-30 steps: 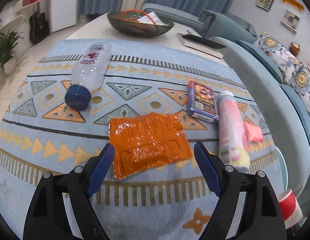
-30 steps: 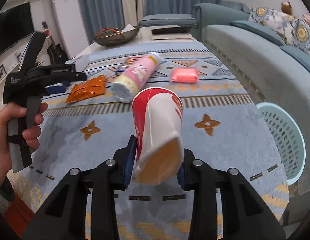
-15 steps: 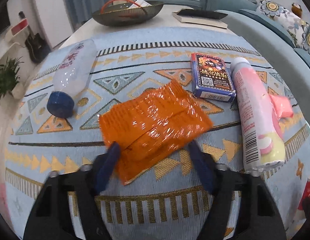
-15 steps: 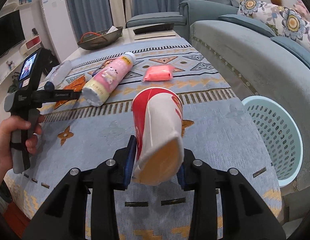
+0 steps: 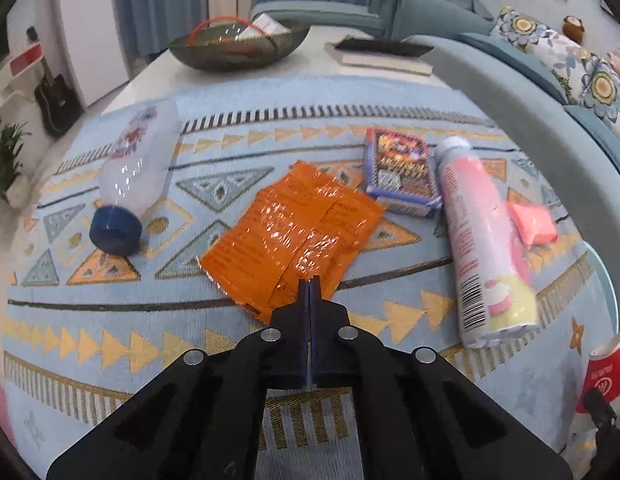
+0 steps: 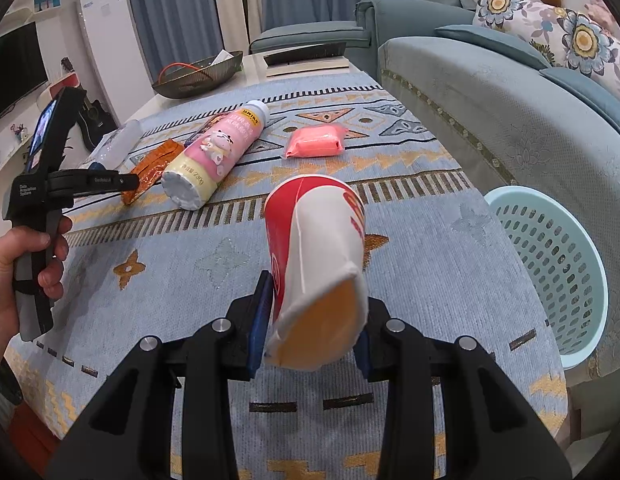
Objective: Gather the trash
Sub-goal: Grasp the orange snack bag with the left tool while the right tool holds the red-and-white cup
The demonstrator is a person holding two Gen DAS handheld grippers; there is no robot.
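An orange foil wrapper (image 5: 294, 232) lies on the patterned blue cloth. My left gripper (image 5: 309, 286) is shut on the wrapper's near edge; from the right wrist view it (image 6: 130, 179) grips the wrapper (image 6: 150, 166) low over the table. My right gripper (image 6: 310, 320) is shut on a crushed red and white paper cup (image 6: 318, 264), held above the table's near part; the cup also shows at the left view's edge (image 5: 606, 376). A light blue perforated trash basket (image 6: 550, 272) stands to the right, between table and sofa.
On the cloth lie a clear bottle with a blue cap (image 5: 130, 176), a pink bottle (image 5: 482, 236), a printed card box (image 5: 402, 172) and a pink packet (image 5: 532, 222). A dark bowl (image 5: 234, 48) and a book (image 5: 382, 54) sit at the far end. A blue sofa (image 6: 510, 112) runs along the right.
My left gripper moved forward onto the orange wrapper and closed from wide open to shut on its edge. My right gripper kept hold of the cup and swung right, bringing the basket closer.
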